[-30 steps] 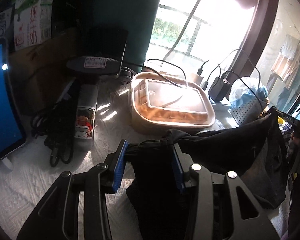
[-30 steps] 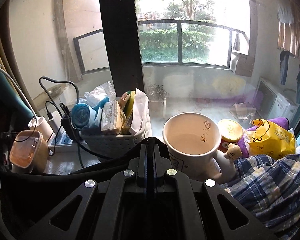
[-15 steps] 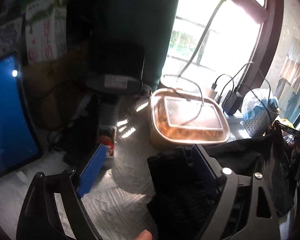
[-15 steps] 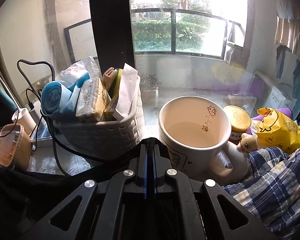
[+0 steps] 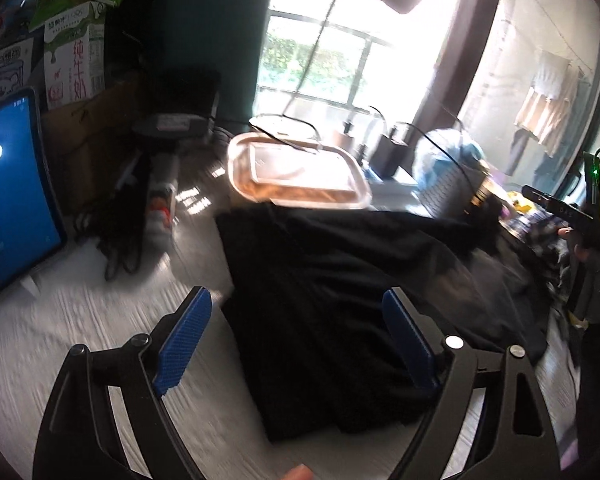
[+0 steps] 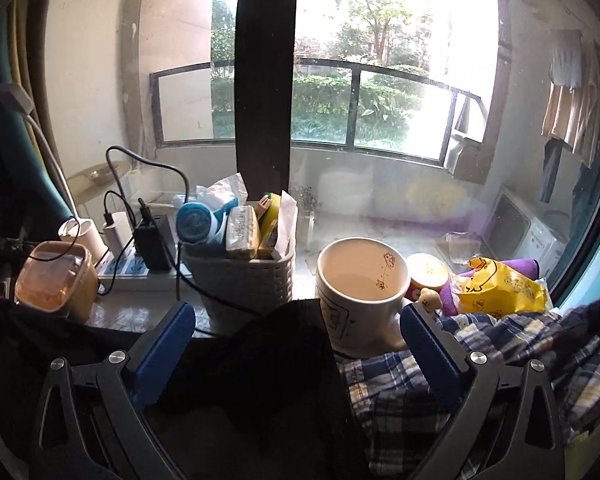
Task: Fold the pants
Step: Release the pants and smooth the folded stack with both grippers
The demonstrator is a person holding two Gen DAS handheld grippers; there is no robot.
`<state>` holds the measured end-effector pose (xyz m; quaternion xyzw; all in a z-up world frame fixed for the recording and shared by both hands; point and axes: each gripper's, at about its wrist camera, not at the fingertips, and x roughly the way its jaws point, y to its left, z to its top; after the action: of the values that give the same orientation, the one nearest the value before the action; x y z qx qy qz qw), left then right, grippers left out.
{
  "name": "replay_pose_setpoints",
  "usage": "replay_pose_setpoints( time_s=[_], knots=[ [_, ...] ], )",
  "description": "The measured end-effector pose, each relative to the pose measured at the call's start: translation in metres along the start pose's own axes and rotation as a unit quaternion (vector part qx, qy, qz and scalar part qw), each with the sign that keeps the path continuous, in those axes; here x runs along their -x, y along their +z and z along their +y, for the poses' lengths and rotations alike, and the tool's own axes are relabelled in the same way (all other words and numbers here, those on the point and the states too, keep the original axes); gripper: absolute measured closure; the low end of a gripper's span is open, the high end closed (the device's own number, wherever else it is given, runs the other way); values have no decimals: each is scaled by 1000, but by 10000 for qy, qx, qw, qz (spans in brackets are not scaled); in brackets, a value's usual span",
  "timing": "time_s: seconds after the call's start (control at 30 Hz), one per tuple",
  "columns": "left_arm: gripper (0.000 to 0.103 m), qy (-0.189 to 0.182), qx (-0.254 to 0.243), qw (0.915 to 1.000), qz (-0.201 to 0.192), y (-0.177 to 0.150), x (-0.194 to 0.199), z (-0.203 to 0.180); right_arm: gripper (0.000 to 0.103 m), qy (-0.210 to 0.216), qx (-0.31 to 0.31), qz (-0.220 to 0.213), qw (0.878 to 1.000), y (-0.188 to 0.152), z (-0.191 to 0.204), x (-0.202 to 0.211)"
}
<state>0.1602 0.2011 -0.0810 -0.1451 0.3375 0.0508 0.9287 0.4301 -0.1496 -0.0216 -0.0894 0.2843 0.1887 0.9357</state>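
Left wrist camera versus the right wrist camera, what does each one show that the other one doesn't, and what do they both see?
Only the left wrist view shows the blue tablet screen, the milk carton and the open left gripper.

Only the right wrist view shows the white mug, the yellow duck bag and the right gripper, jaws opening.

Both show the black pants, the lidded container, the white basket and the plaid cloth.

The black pants (image 5: 340, 280) lie spread in front of me on the white bench (image 5: 60, 340), limp and rumpled. Their far edge reaches the lidded food box. Their right end runs up against a plaid cloth there.
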Motion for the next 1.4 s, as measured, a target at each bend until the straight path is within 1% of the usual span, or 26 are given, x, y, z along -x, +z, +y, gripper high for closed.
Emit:
replay_pose_setpoints(
  time_s=[0.07, 0.17, 0.23, 0.33, 0.4, 0.47, 0.53, 0.6, 0.67, 0.73, 0.77, 0.8, 0.83, 0.93, 0.97, 1.07, 1.17, 1.2, 1.27, 1.3, 1.33, 1.37, 1.4],
  knots=[
    [16, -128, 28, 9998, 116, -11, 1, -4, 0, 125, 89, -13, 9999, -12, 9, 16],
    [16, -336, 178, 9981, 488, -34, -9, -7, 0, 411, 290, 63, 9987, -35, 33, 35],
    [16, -388, 339, 9959, 741, -45, -16, -5, 0, 609, 420, 160, 9971, -52, 50, 42],
    [16, -540, 728, 9911, 975, -58, -23, -2, 0, 791, 456, 355, 9952, -80, 72, 48],
    [16, -650, 935, 9883, 1016, -65, -22, -2, 0, 859, 384, 471, 9944, -98, 80, 52],
    [16, -636, 1029, 9883, 932, -69, -15, -4, 0, 892, 326, 579, 9938, -115, 84, 56],
    [16, -652, 1093, 9884, 831, -71, -7, -8, 0, 817, 326, 645, 9940, -127, 84, 60],
    [17, -716, 951, 9902, 727, -71, 2, -17, 0, 781, 252, 721, 9940, -136, 80, 65],
    [18, -776, 822, 9918, 603, -70, 11, -27, 0, 649, 241, 789, 9945, -145, 75, 69],
    [27, -893, 776, 9911, 604, -69, 13, -34, 0, 502, 304, 849, 9947, -150, 68, 73],
    [29, -1012, 742, 9898, 672, -71, 10, -38, 0, 404, 348, 878, 9947, -154, 65, 75],
    [33, -1026, 714, 9894, 740, -73, 8, -41, 0, 329, 361, 899, 9947, -156, 59, 76],
    [37, -993, 696, 9893, 812, -75, 4, -43, 0, 276, 336, 917, 9948, -157, 54, 77],
    [38, -948, 747, 9878, 983, -82, -7, -44, 0, 78, 167, 874, 9960, -159, 29, 82],
    [38, -861, 787, 9880, 1008, -85, -11, -42, 0, 9, 148, 866, 9961, -160, 21, 83],
    [38, -696, 981, 9884, 922, -86, -16, -32, 0, -236, 52, 906, 9956, -164, -5, 82],
    [37, -912, 1161, 9858, 795, -82, -17, -30, 0, -242, -240, 960, 9948, -171, -31, 80],
    [37, -933, 1099, 9867, 757, -81, -18, -32, 0, -242, -319, 971, 9945, -173, -38, 79],
    [38, -829, 895, 9895, 777, -79, -22, -41, 0, -166, -507, 1006, 9935, -178, -50, 76],
    [45, -826, 853, 9898, 788, -78, -24, -44, 0, -104, -586, 995, 9933, -180, -54, 75],
    [56, -818, 819, 9900, 800, -78, -26, -46, 2, 15, -697, 997, 9926, -182, -58, 73],
    [58, -789, 781, 9902, 846, -78, -28, -49, 4, 92, -752, 1007, 9920, -183, -59, 70],
    [60, -768, 770, 9904, 854, -78, -29, -50, 9, 167, -792, 1025, 9914, -185, -60, 68]
  ],
)
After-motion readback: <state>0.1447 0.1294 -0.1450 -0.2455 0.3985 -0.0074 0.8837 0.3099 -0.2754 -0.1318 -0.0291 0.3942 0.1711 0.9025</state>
